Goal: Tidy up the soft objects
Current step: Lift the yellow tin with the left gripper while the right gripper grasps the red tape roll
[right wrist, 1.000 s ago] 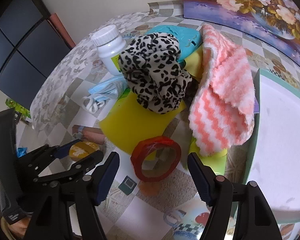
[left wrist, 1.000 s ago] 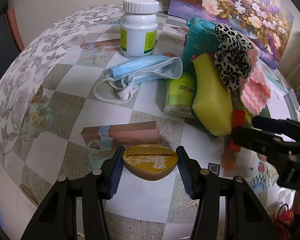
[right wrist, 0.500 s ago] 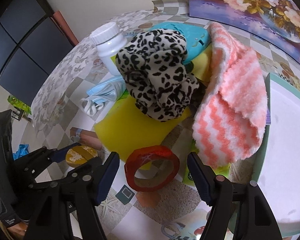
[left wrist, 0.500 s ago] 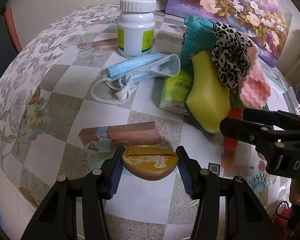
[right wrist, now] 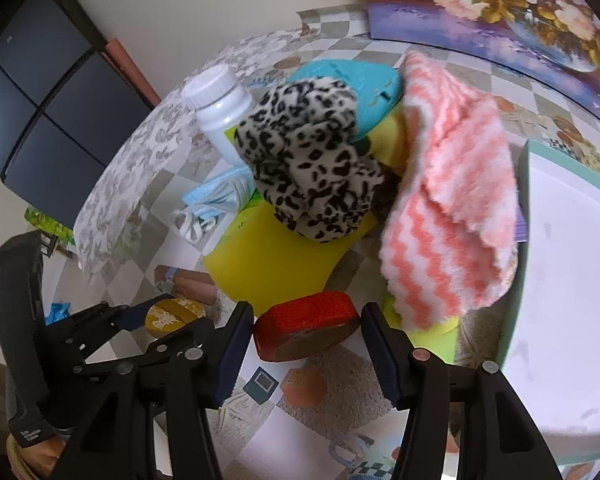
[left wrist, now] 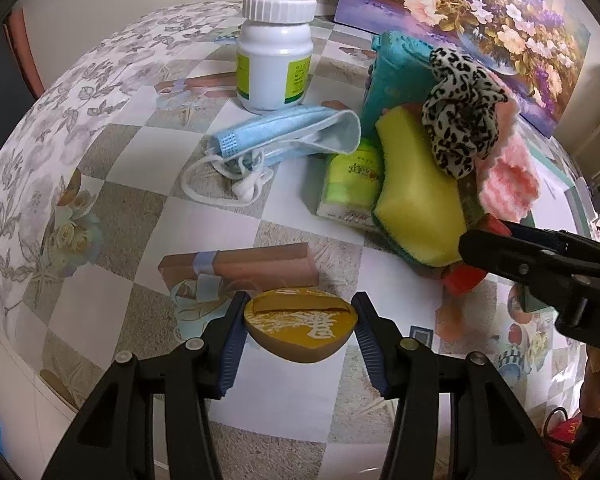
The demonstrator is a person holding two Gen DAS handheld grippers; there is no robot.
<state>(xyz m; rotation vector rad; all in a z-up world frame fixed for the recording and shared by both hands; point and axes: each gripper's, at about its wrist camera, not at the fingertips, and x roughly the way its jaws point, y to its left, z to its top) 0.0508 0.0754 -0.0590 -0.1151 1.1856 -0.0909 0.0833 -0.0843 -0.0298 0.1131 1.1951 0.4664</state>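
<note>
My left gripper (left wrist: 300,320) is shut on a small yellow-topped oval object (left wrist: 300,330) just above the checkered tablecloth. My right gripper (right wrist: 306,318) has its jaws closing on a red tape roll (right wrist: 306,330). Both pads press its sides and it is squashed into an oval. Behind it is a pile of soft things: a leopard-print scrunchie (right wrist: 308,164) on a yellow sponge (right wrist: 272,256), a pink-and-white striped cloth (right wrist: 448,216) and a blue face mask (left wrist: 288,132). In the left wrist view the right gripper (left wrist: 540,256) reaches in from the right.
A white bottle (left wrist: 274,52) stands at the back, with a teal item (left wrist: 396,72) and a green tissue pack (left wrist: 352,180) beside the sponge. A white tray with a teal rim (right wrist: 524,240) lies to the right. A flower painting (left wrist: 480,12) leans behind.
My right gripper's jaws have closed in on the red roll, which went from a round ring to a flattened oval. The left gripper and its yellow object have stayed put.
</note>
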